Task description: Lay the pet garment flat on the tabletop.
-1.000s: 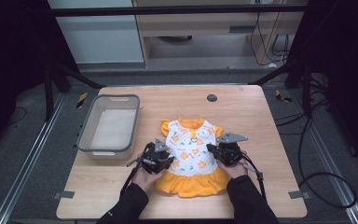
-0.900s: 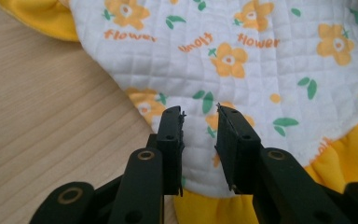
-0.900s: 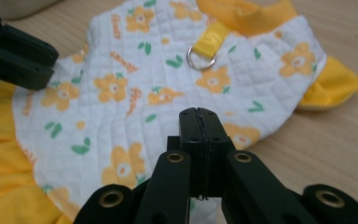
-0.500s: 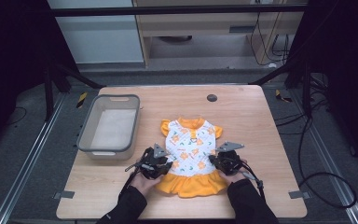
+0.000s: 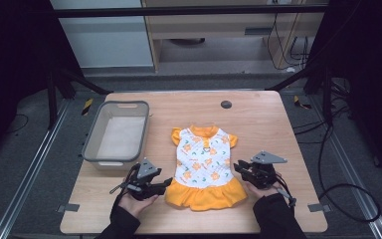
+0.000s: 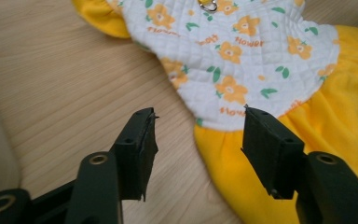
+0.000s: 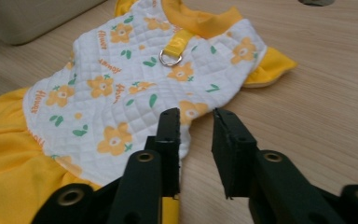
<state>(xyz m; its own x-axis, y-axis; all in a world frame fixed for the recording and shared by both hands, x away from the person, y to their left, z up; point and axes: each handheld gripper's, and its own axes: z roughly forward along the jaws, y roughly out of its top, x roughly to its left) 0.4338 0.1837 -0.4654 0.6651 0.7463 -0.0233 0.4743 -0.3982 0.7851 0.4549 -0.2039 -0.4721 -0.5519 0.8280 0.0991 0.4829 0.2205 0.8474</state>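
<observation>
Little dress [image 5: 205, 167] lies flat on table [image 5: 258, 119], w/ left tool [image 5: 167, 183] & right tool [image 5: 238, 167] beside its waist. Both have just opened, holding nothing, so it stays smooth.

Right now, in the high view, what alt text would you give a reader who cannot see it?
A small floral dress with a yellow skirt lies flat on a wooden table, with a hand-held gripper on either side: the left gripper and the right gripper, both open and off the fabric. A grey bin sits to the dress's left.
</observation>
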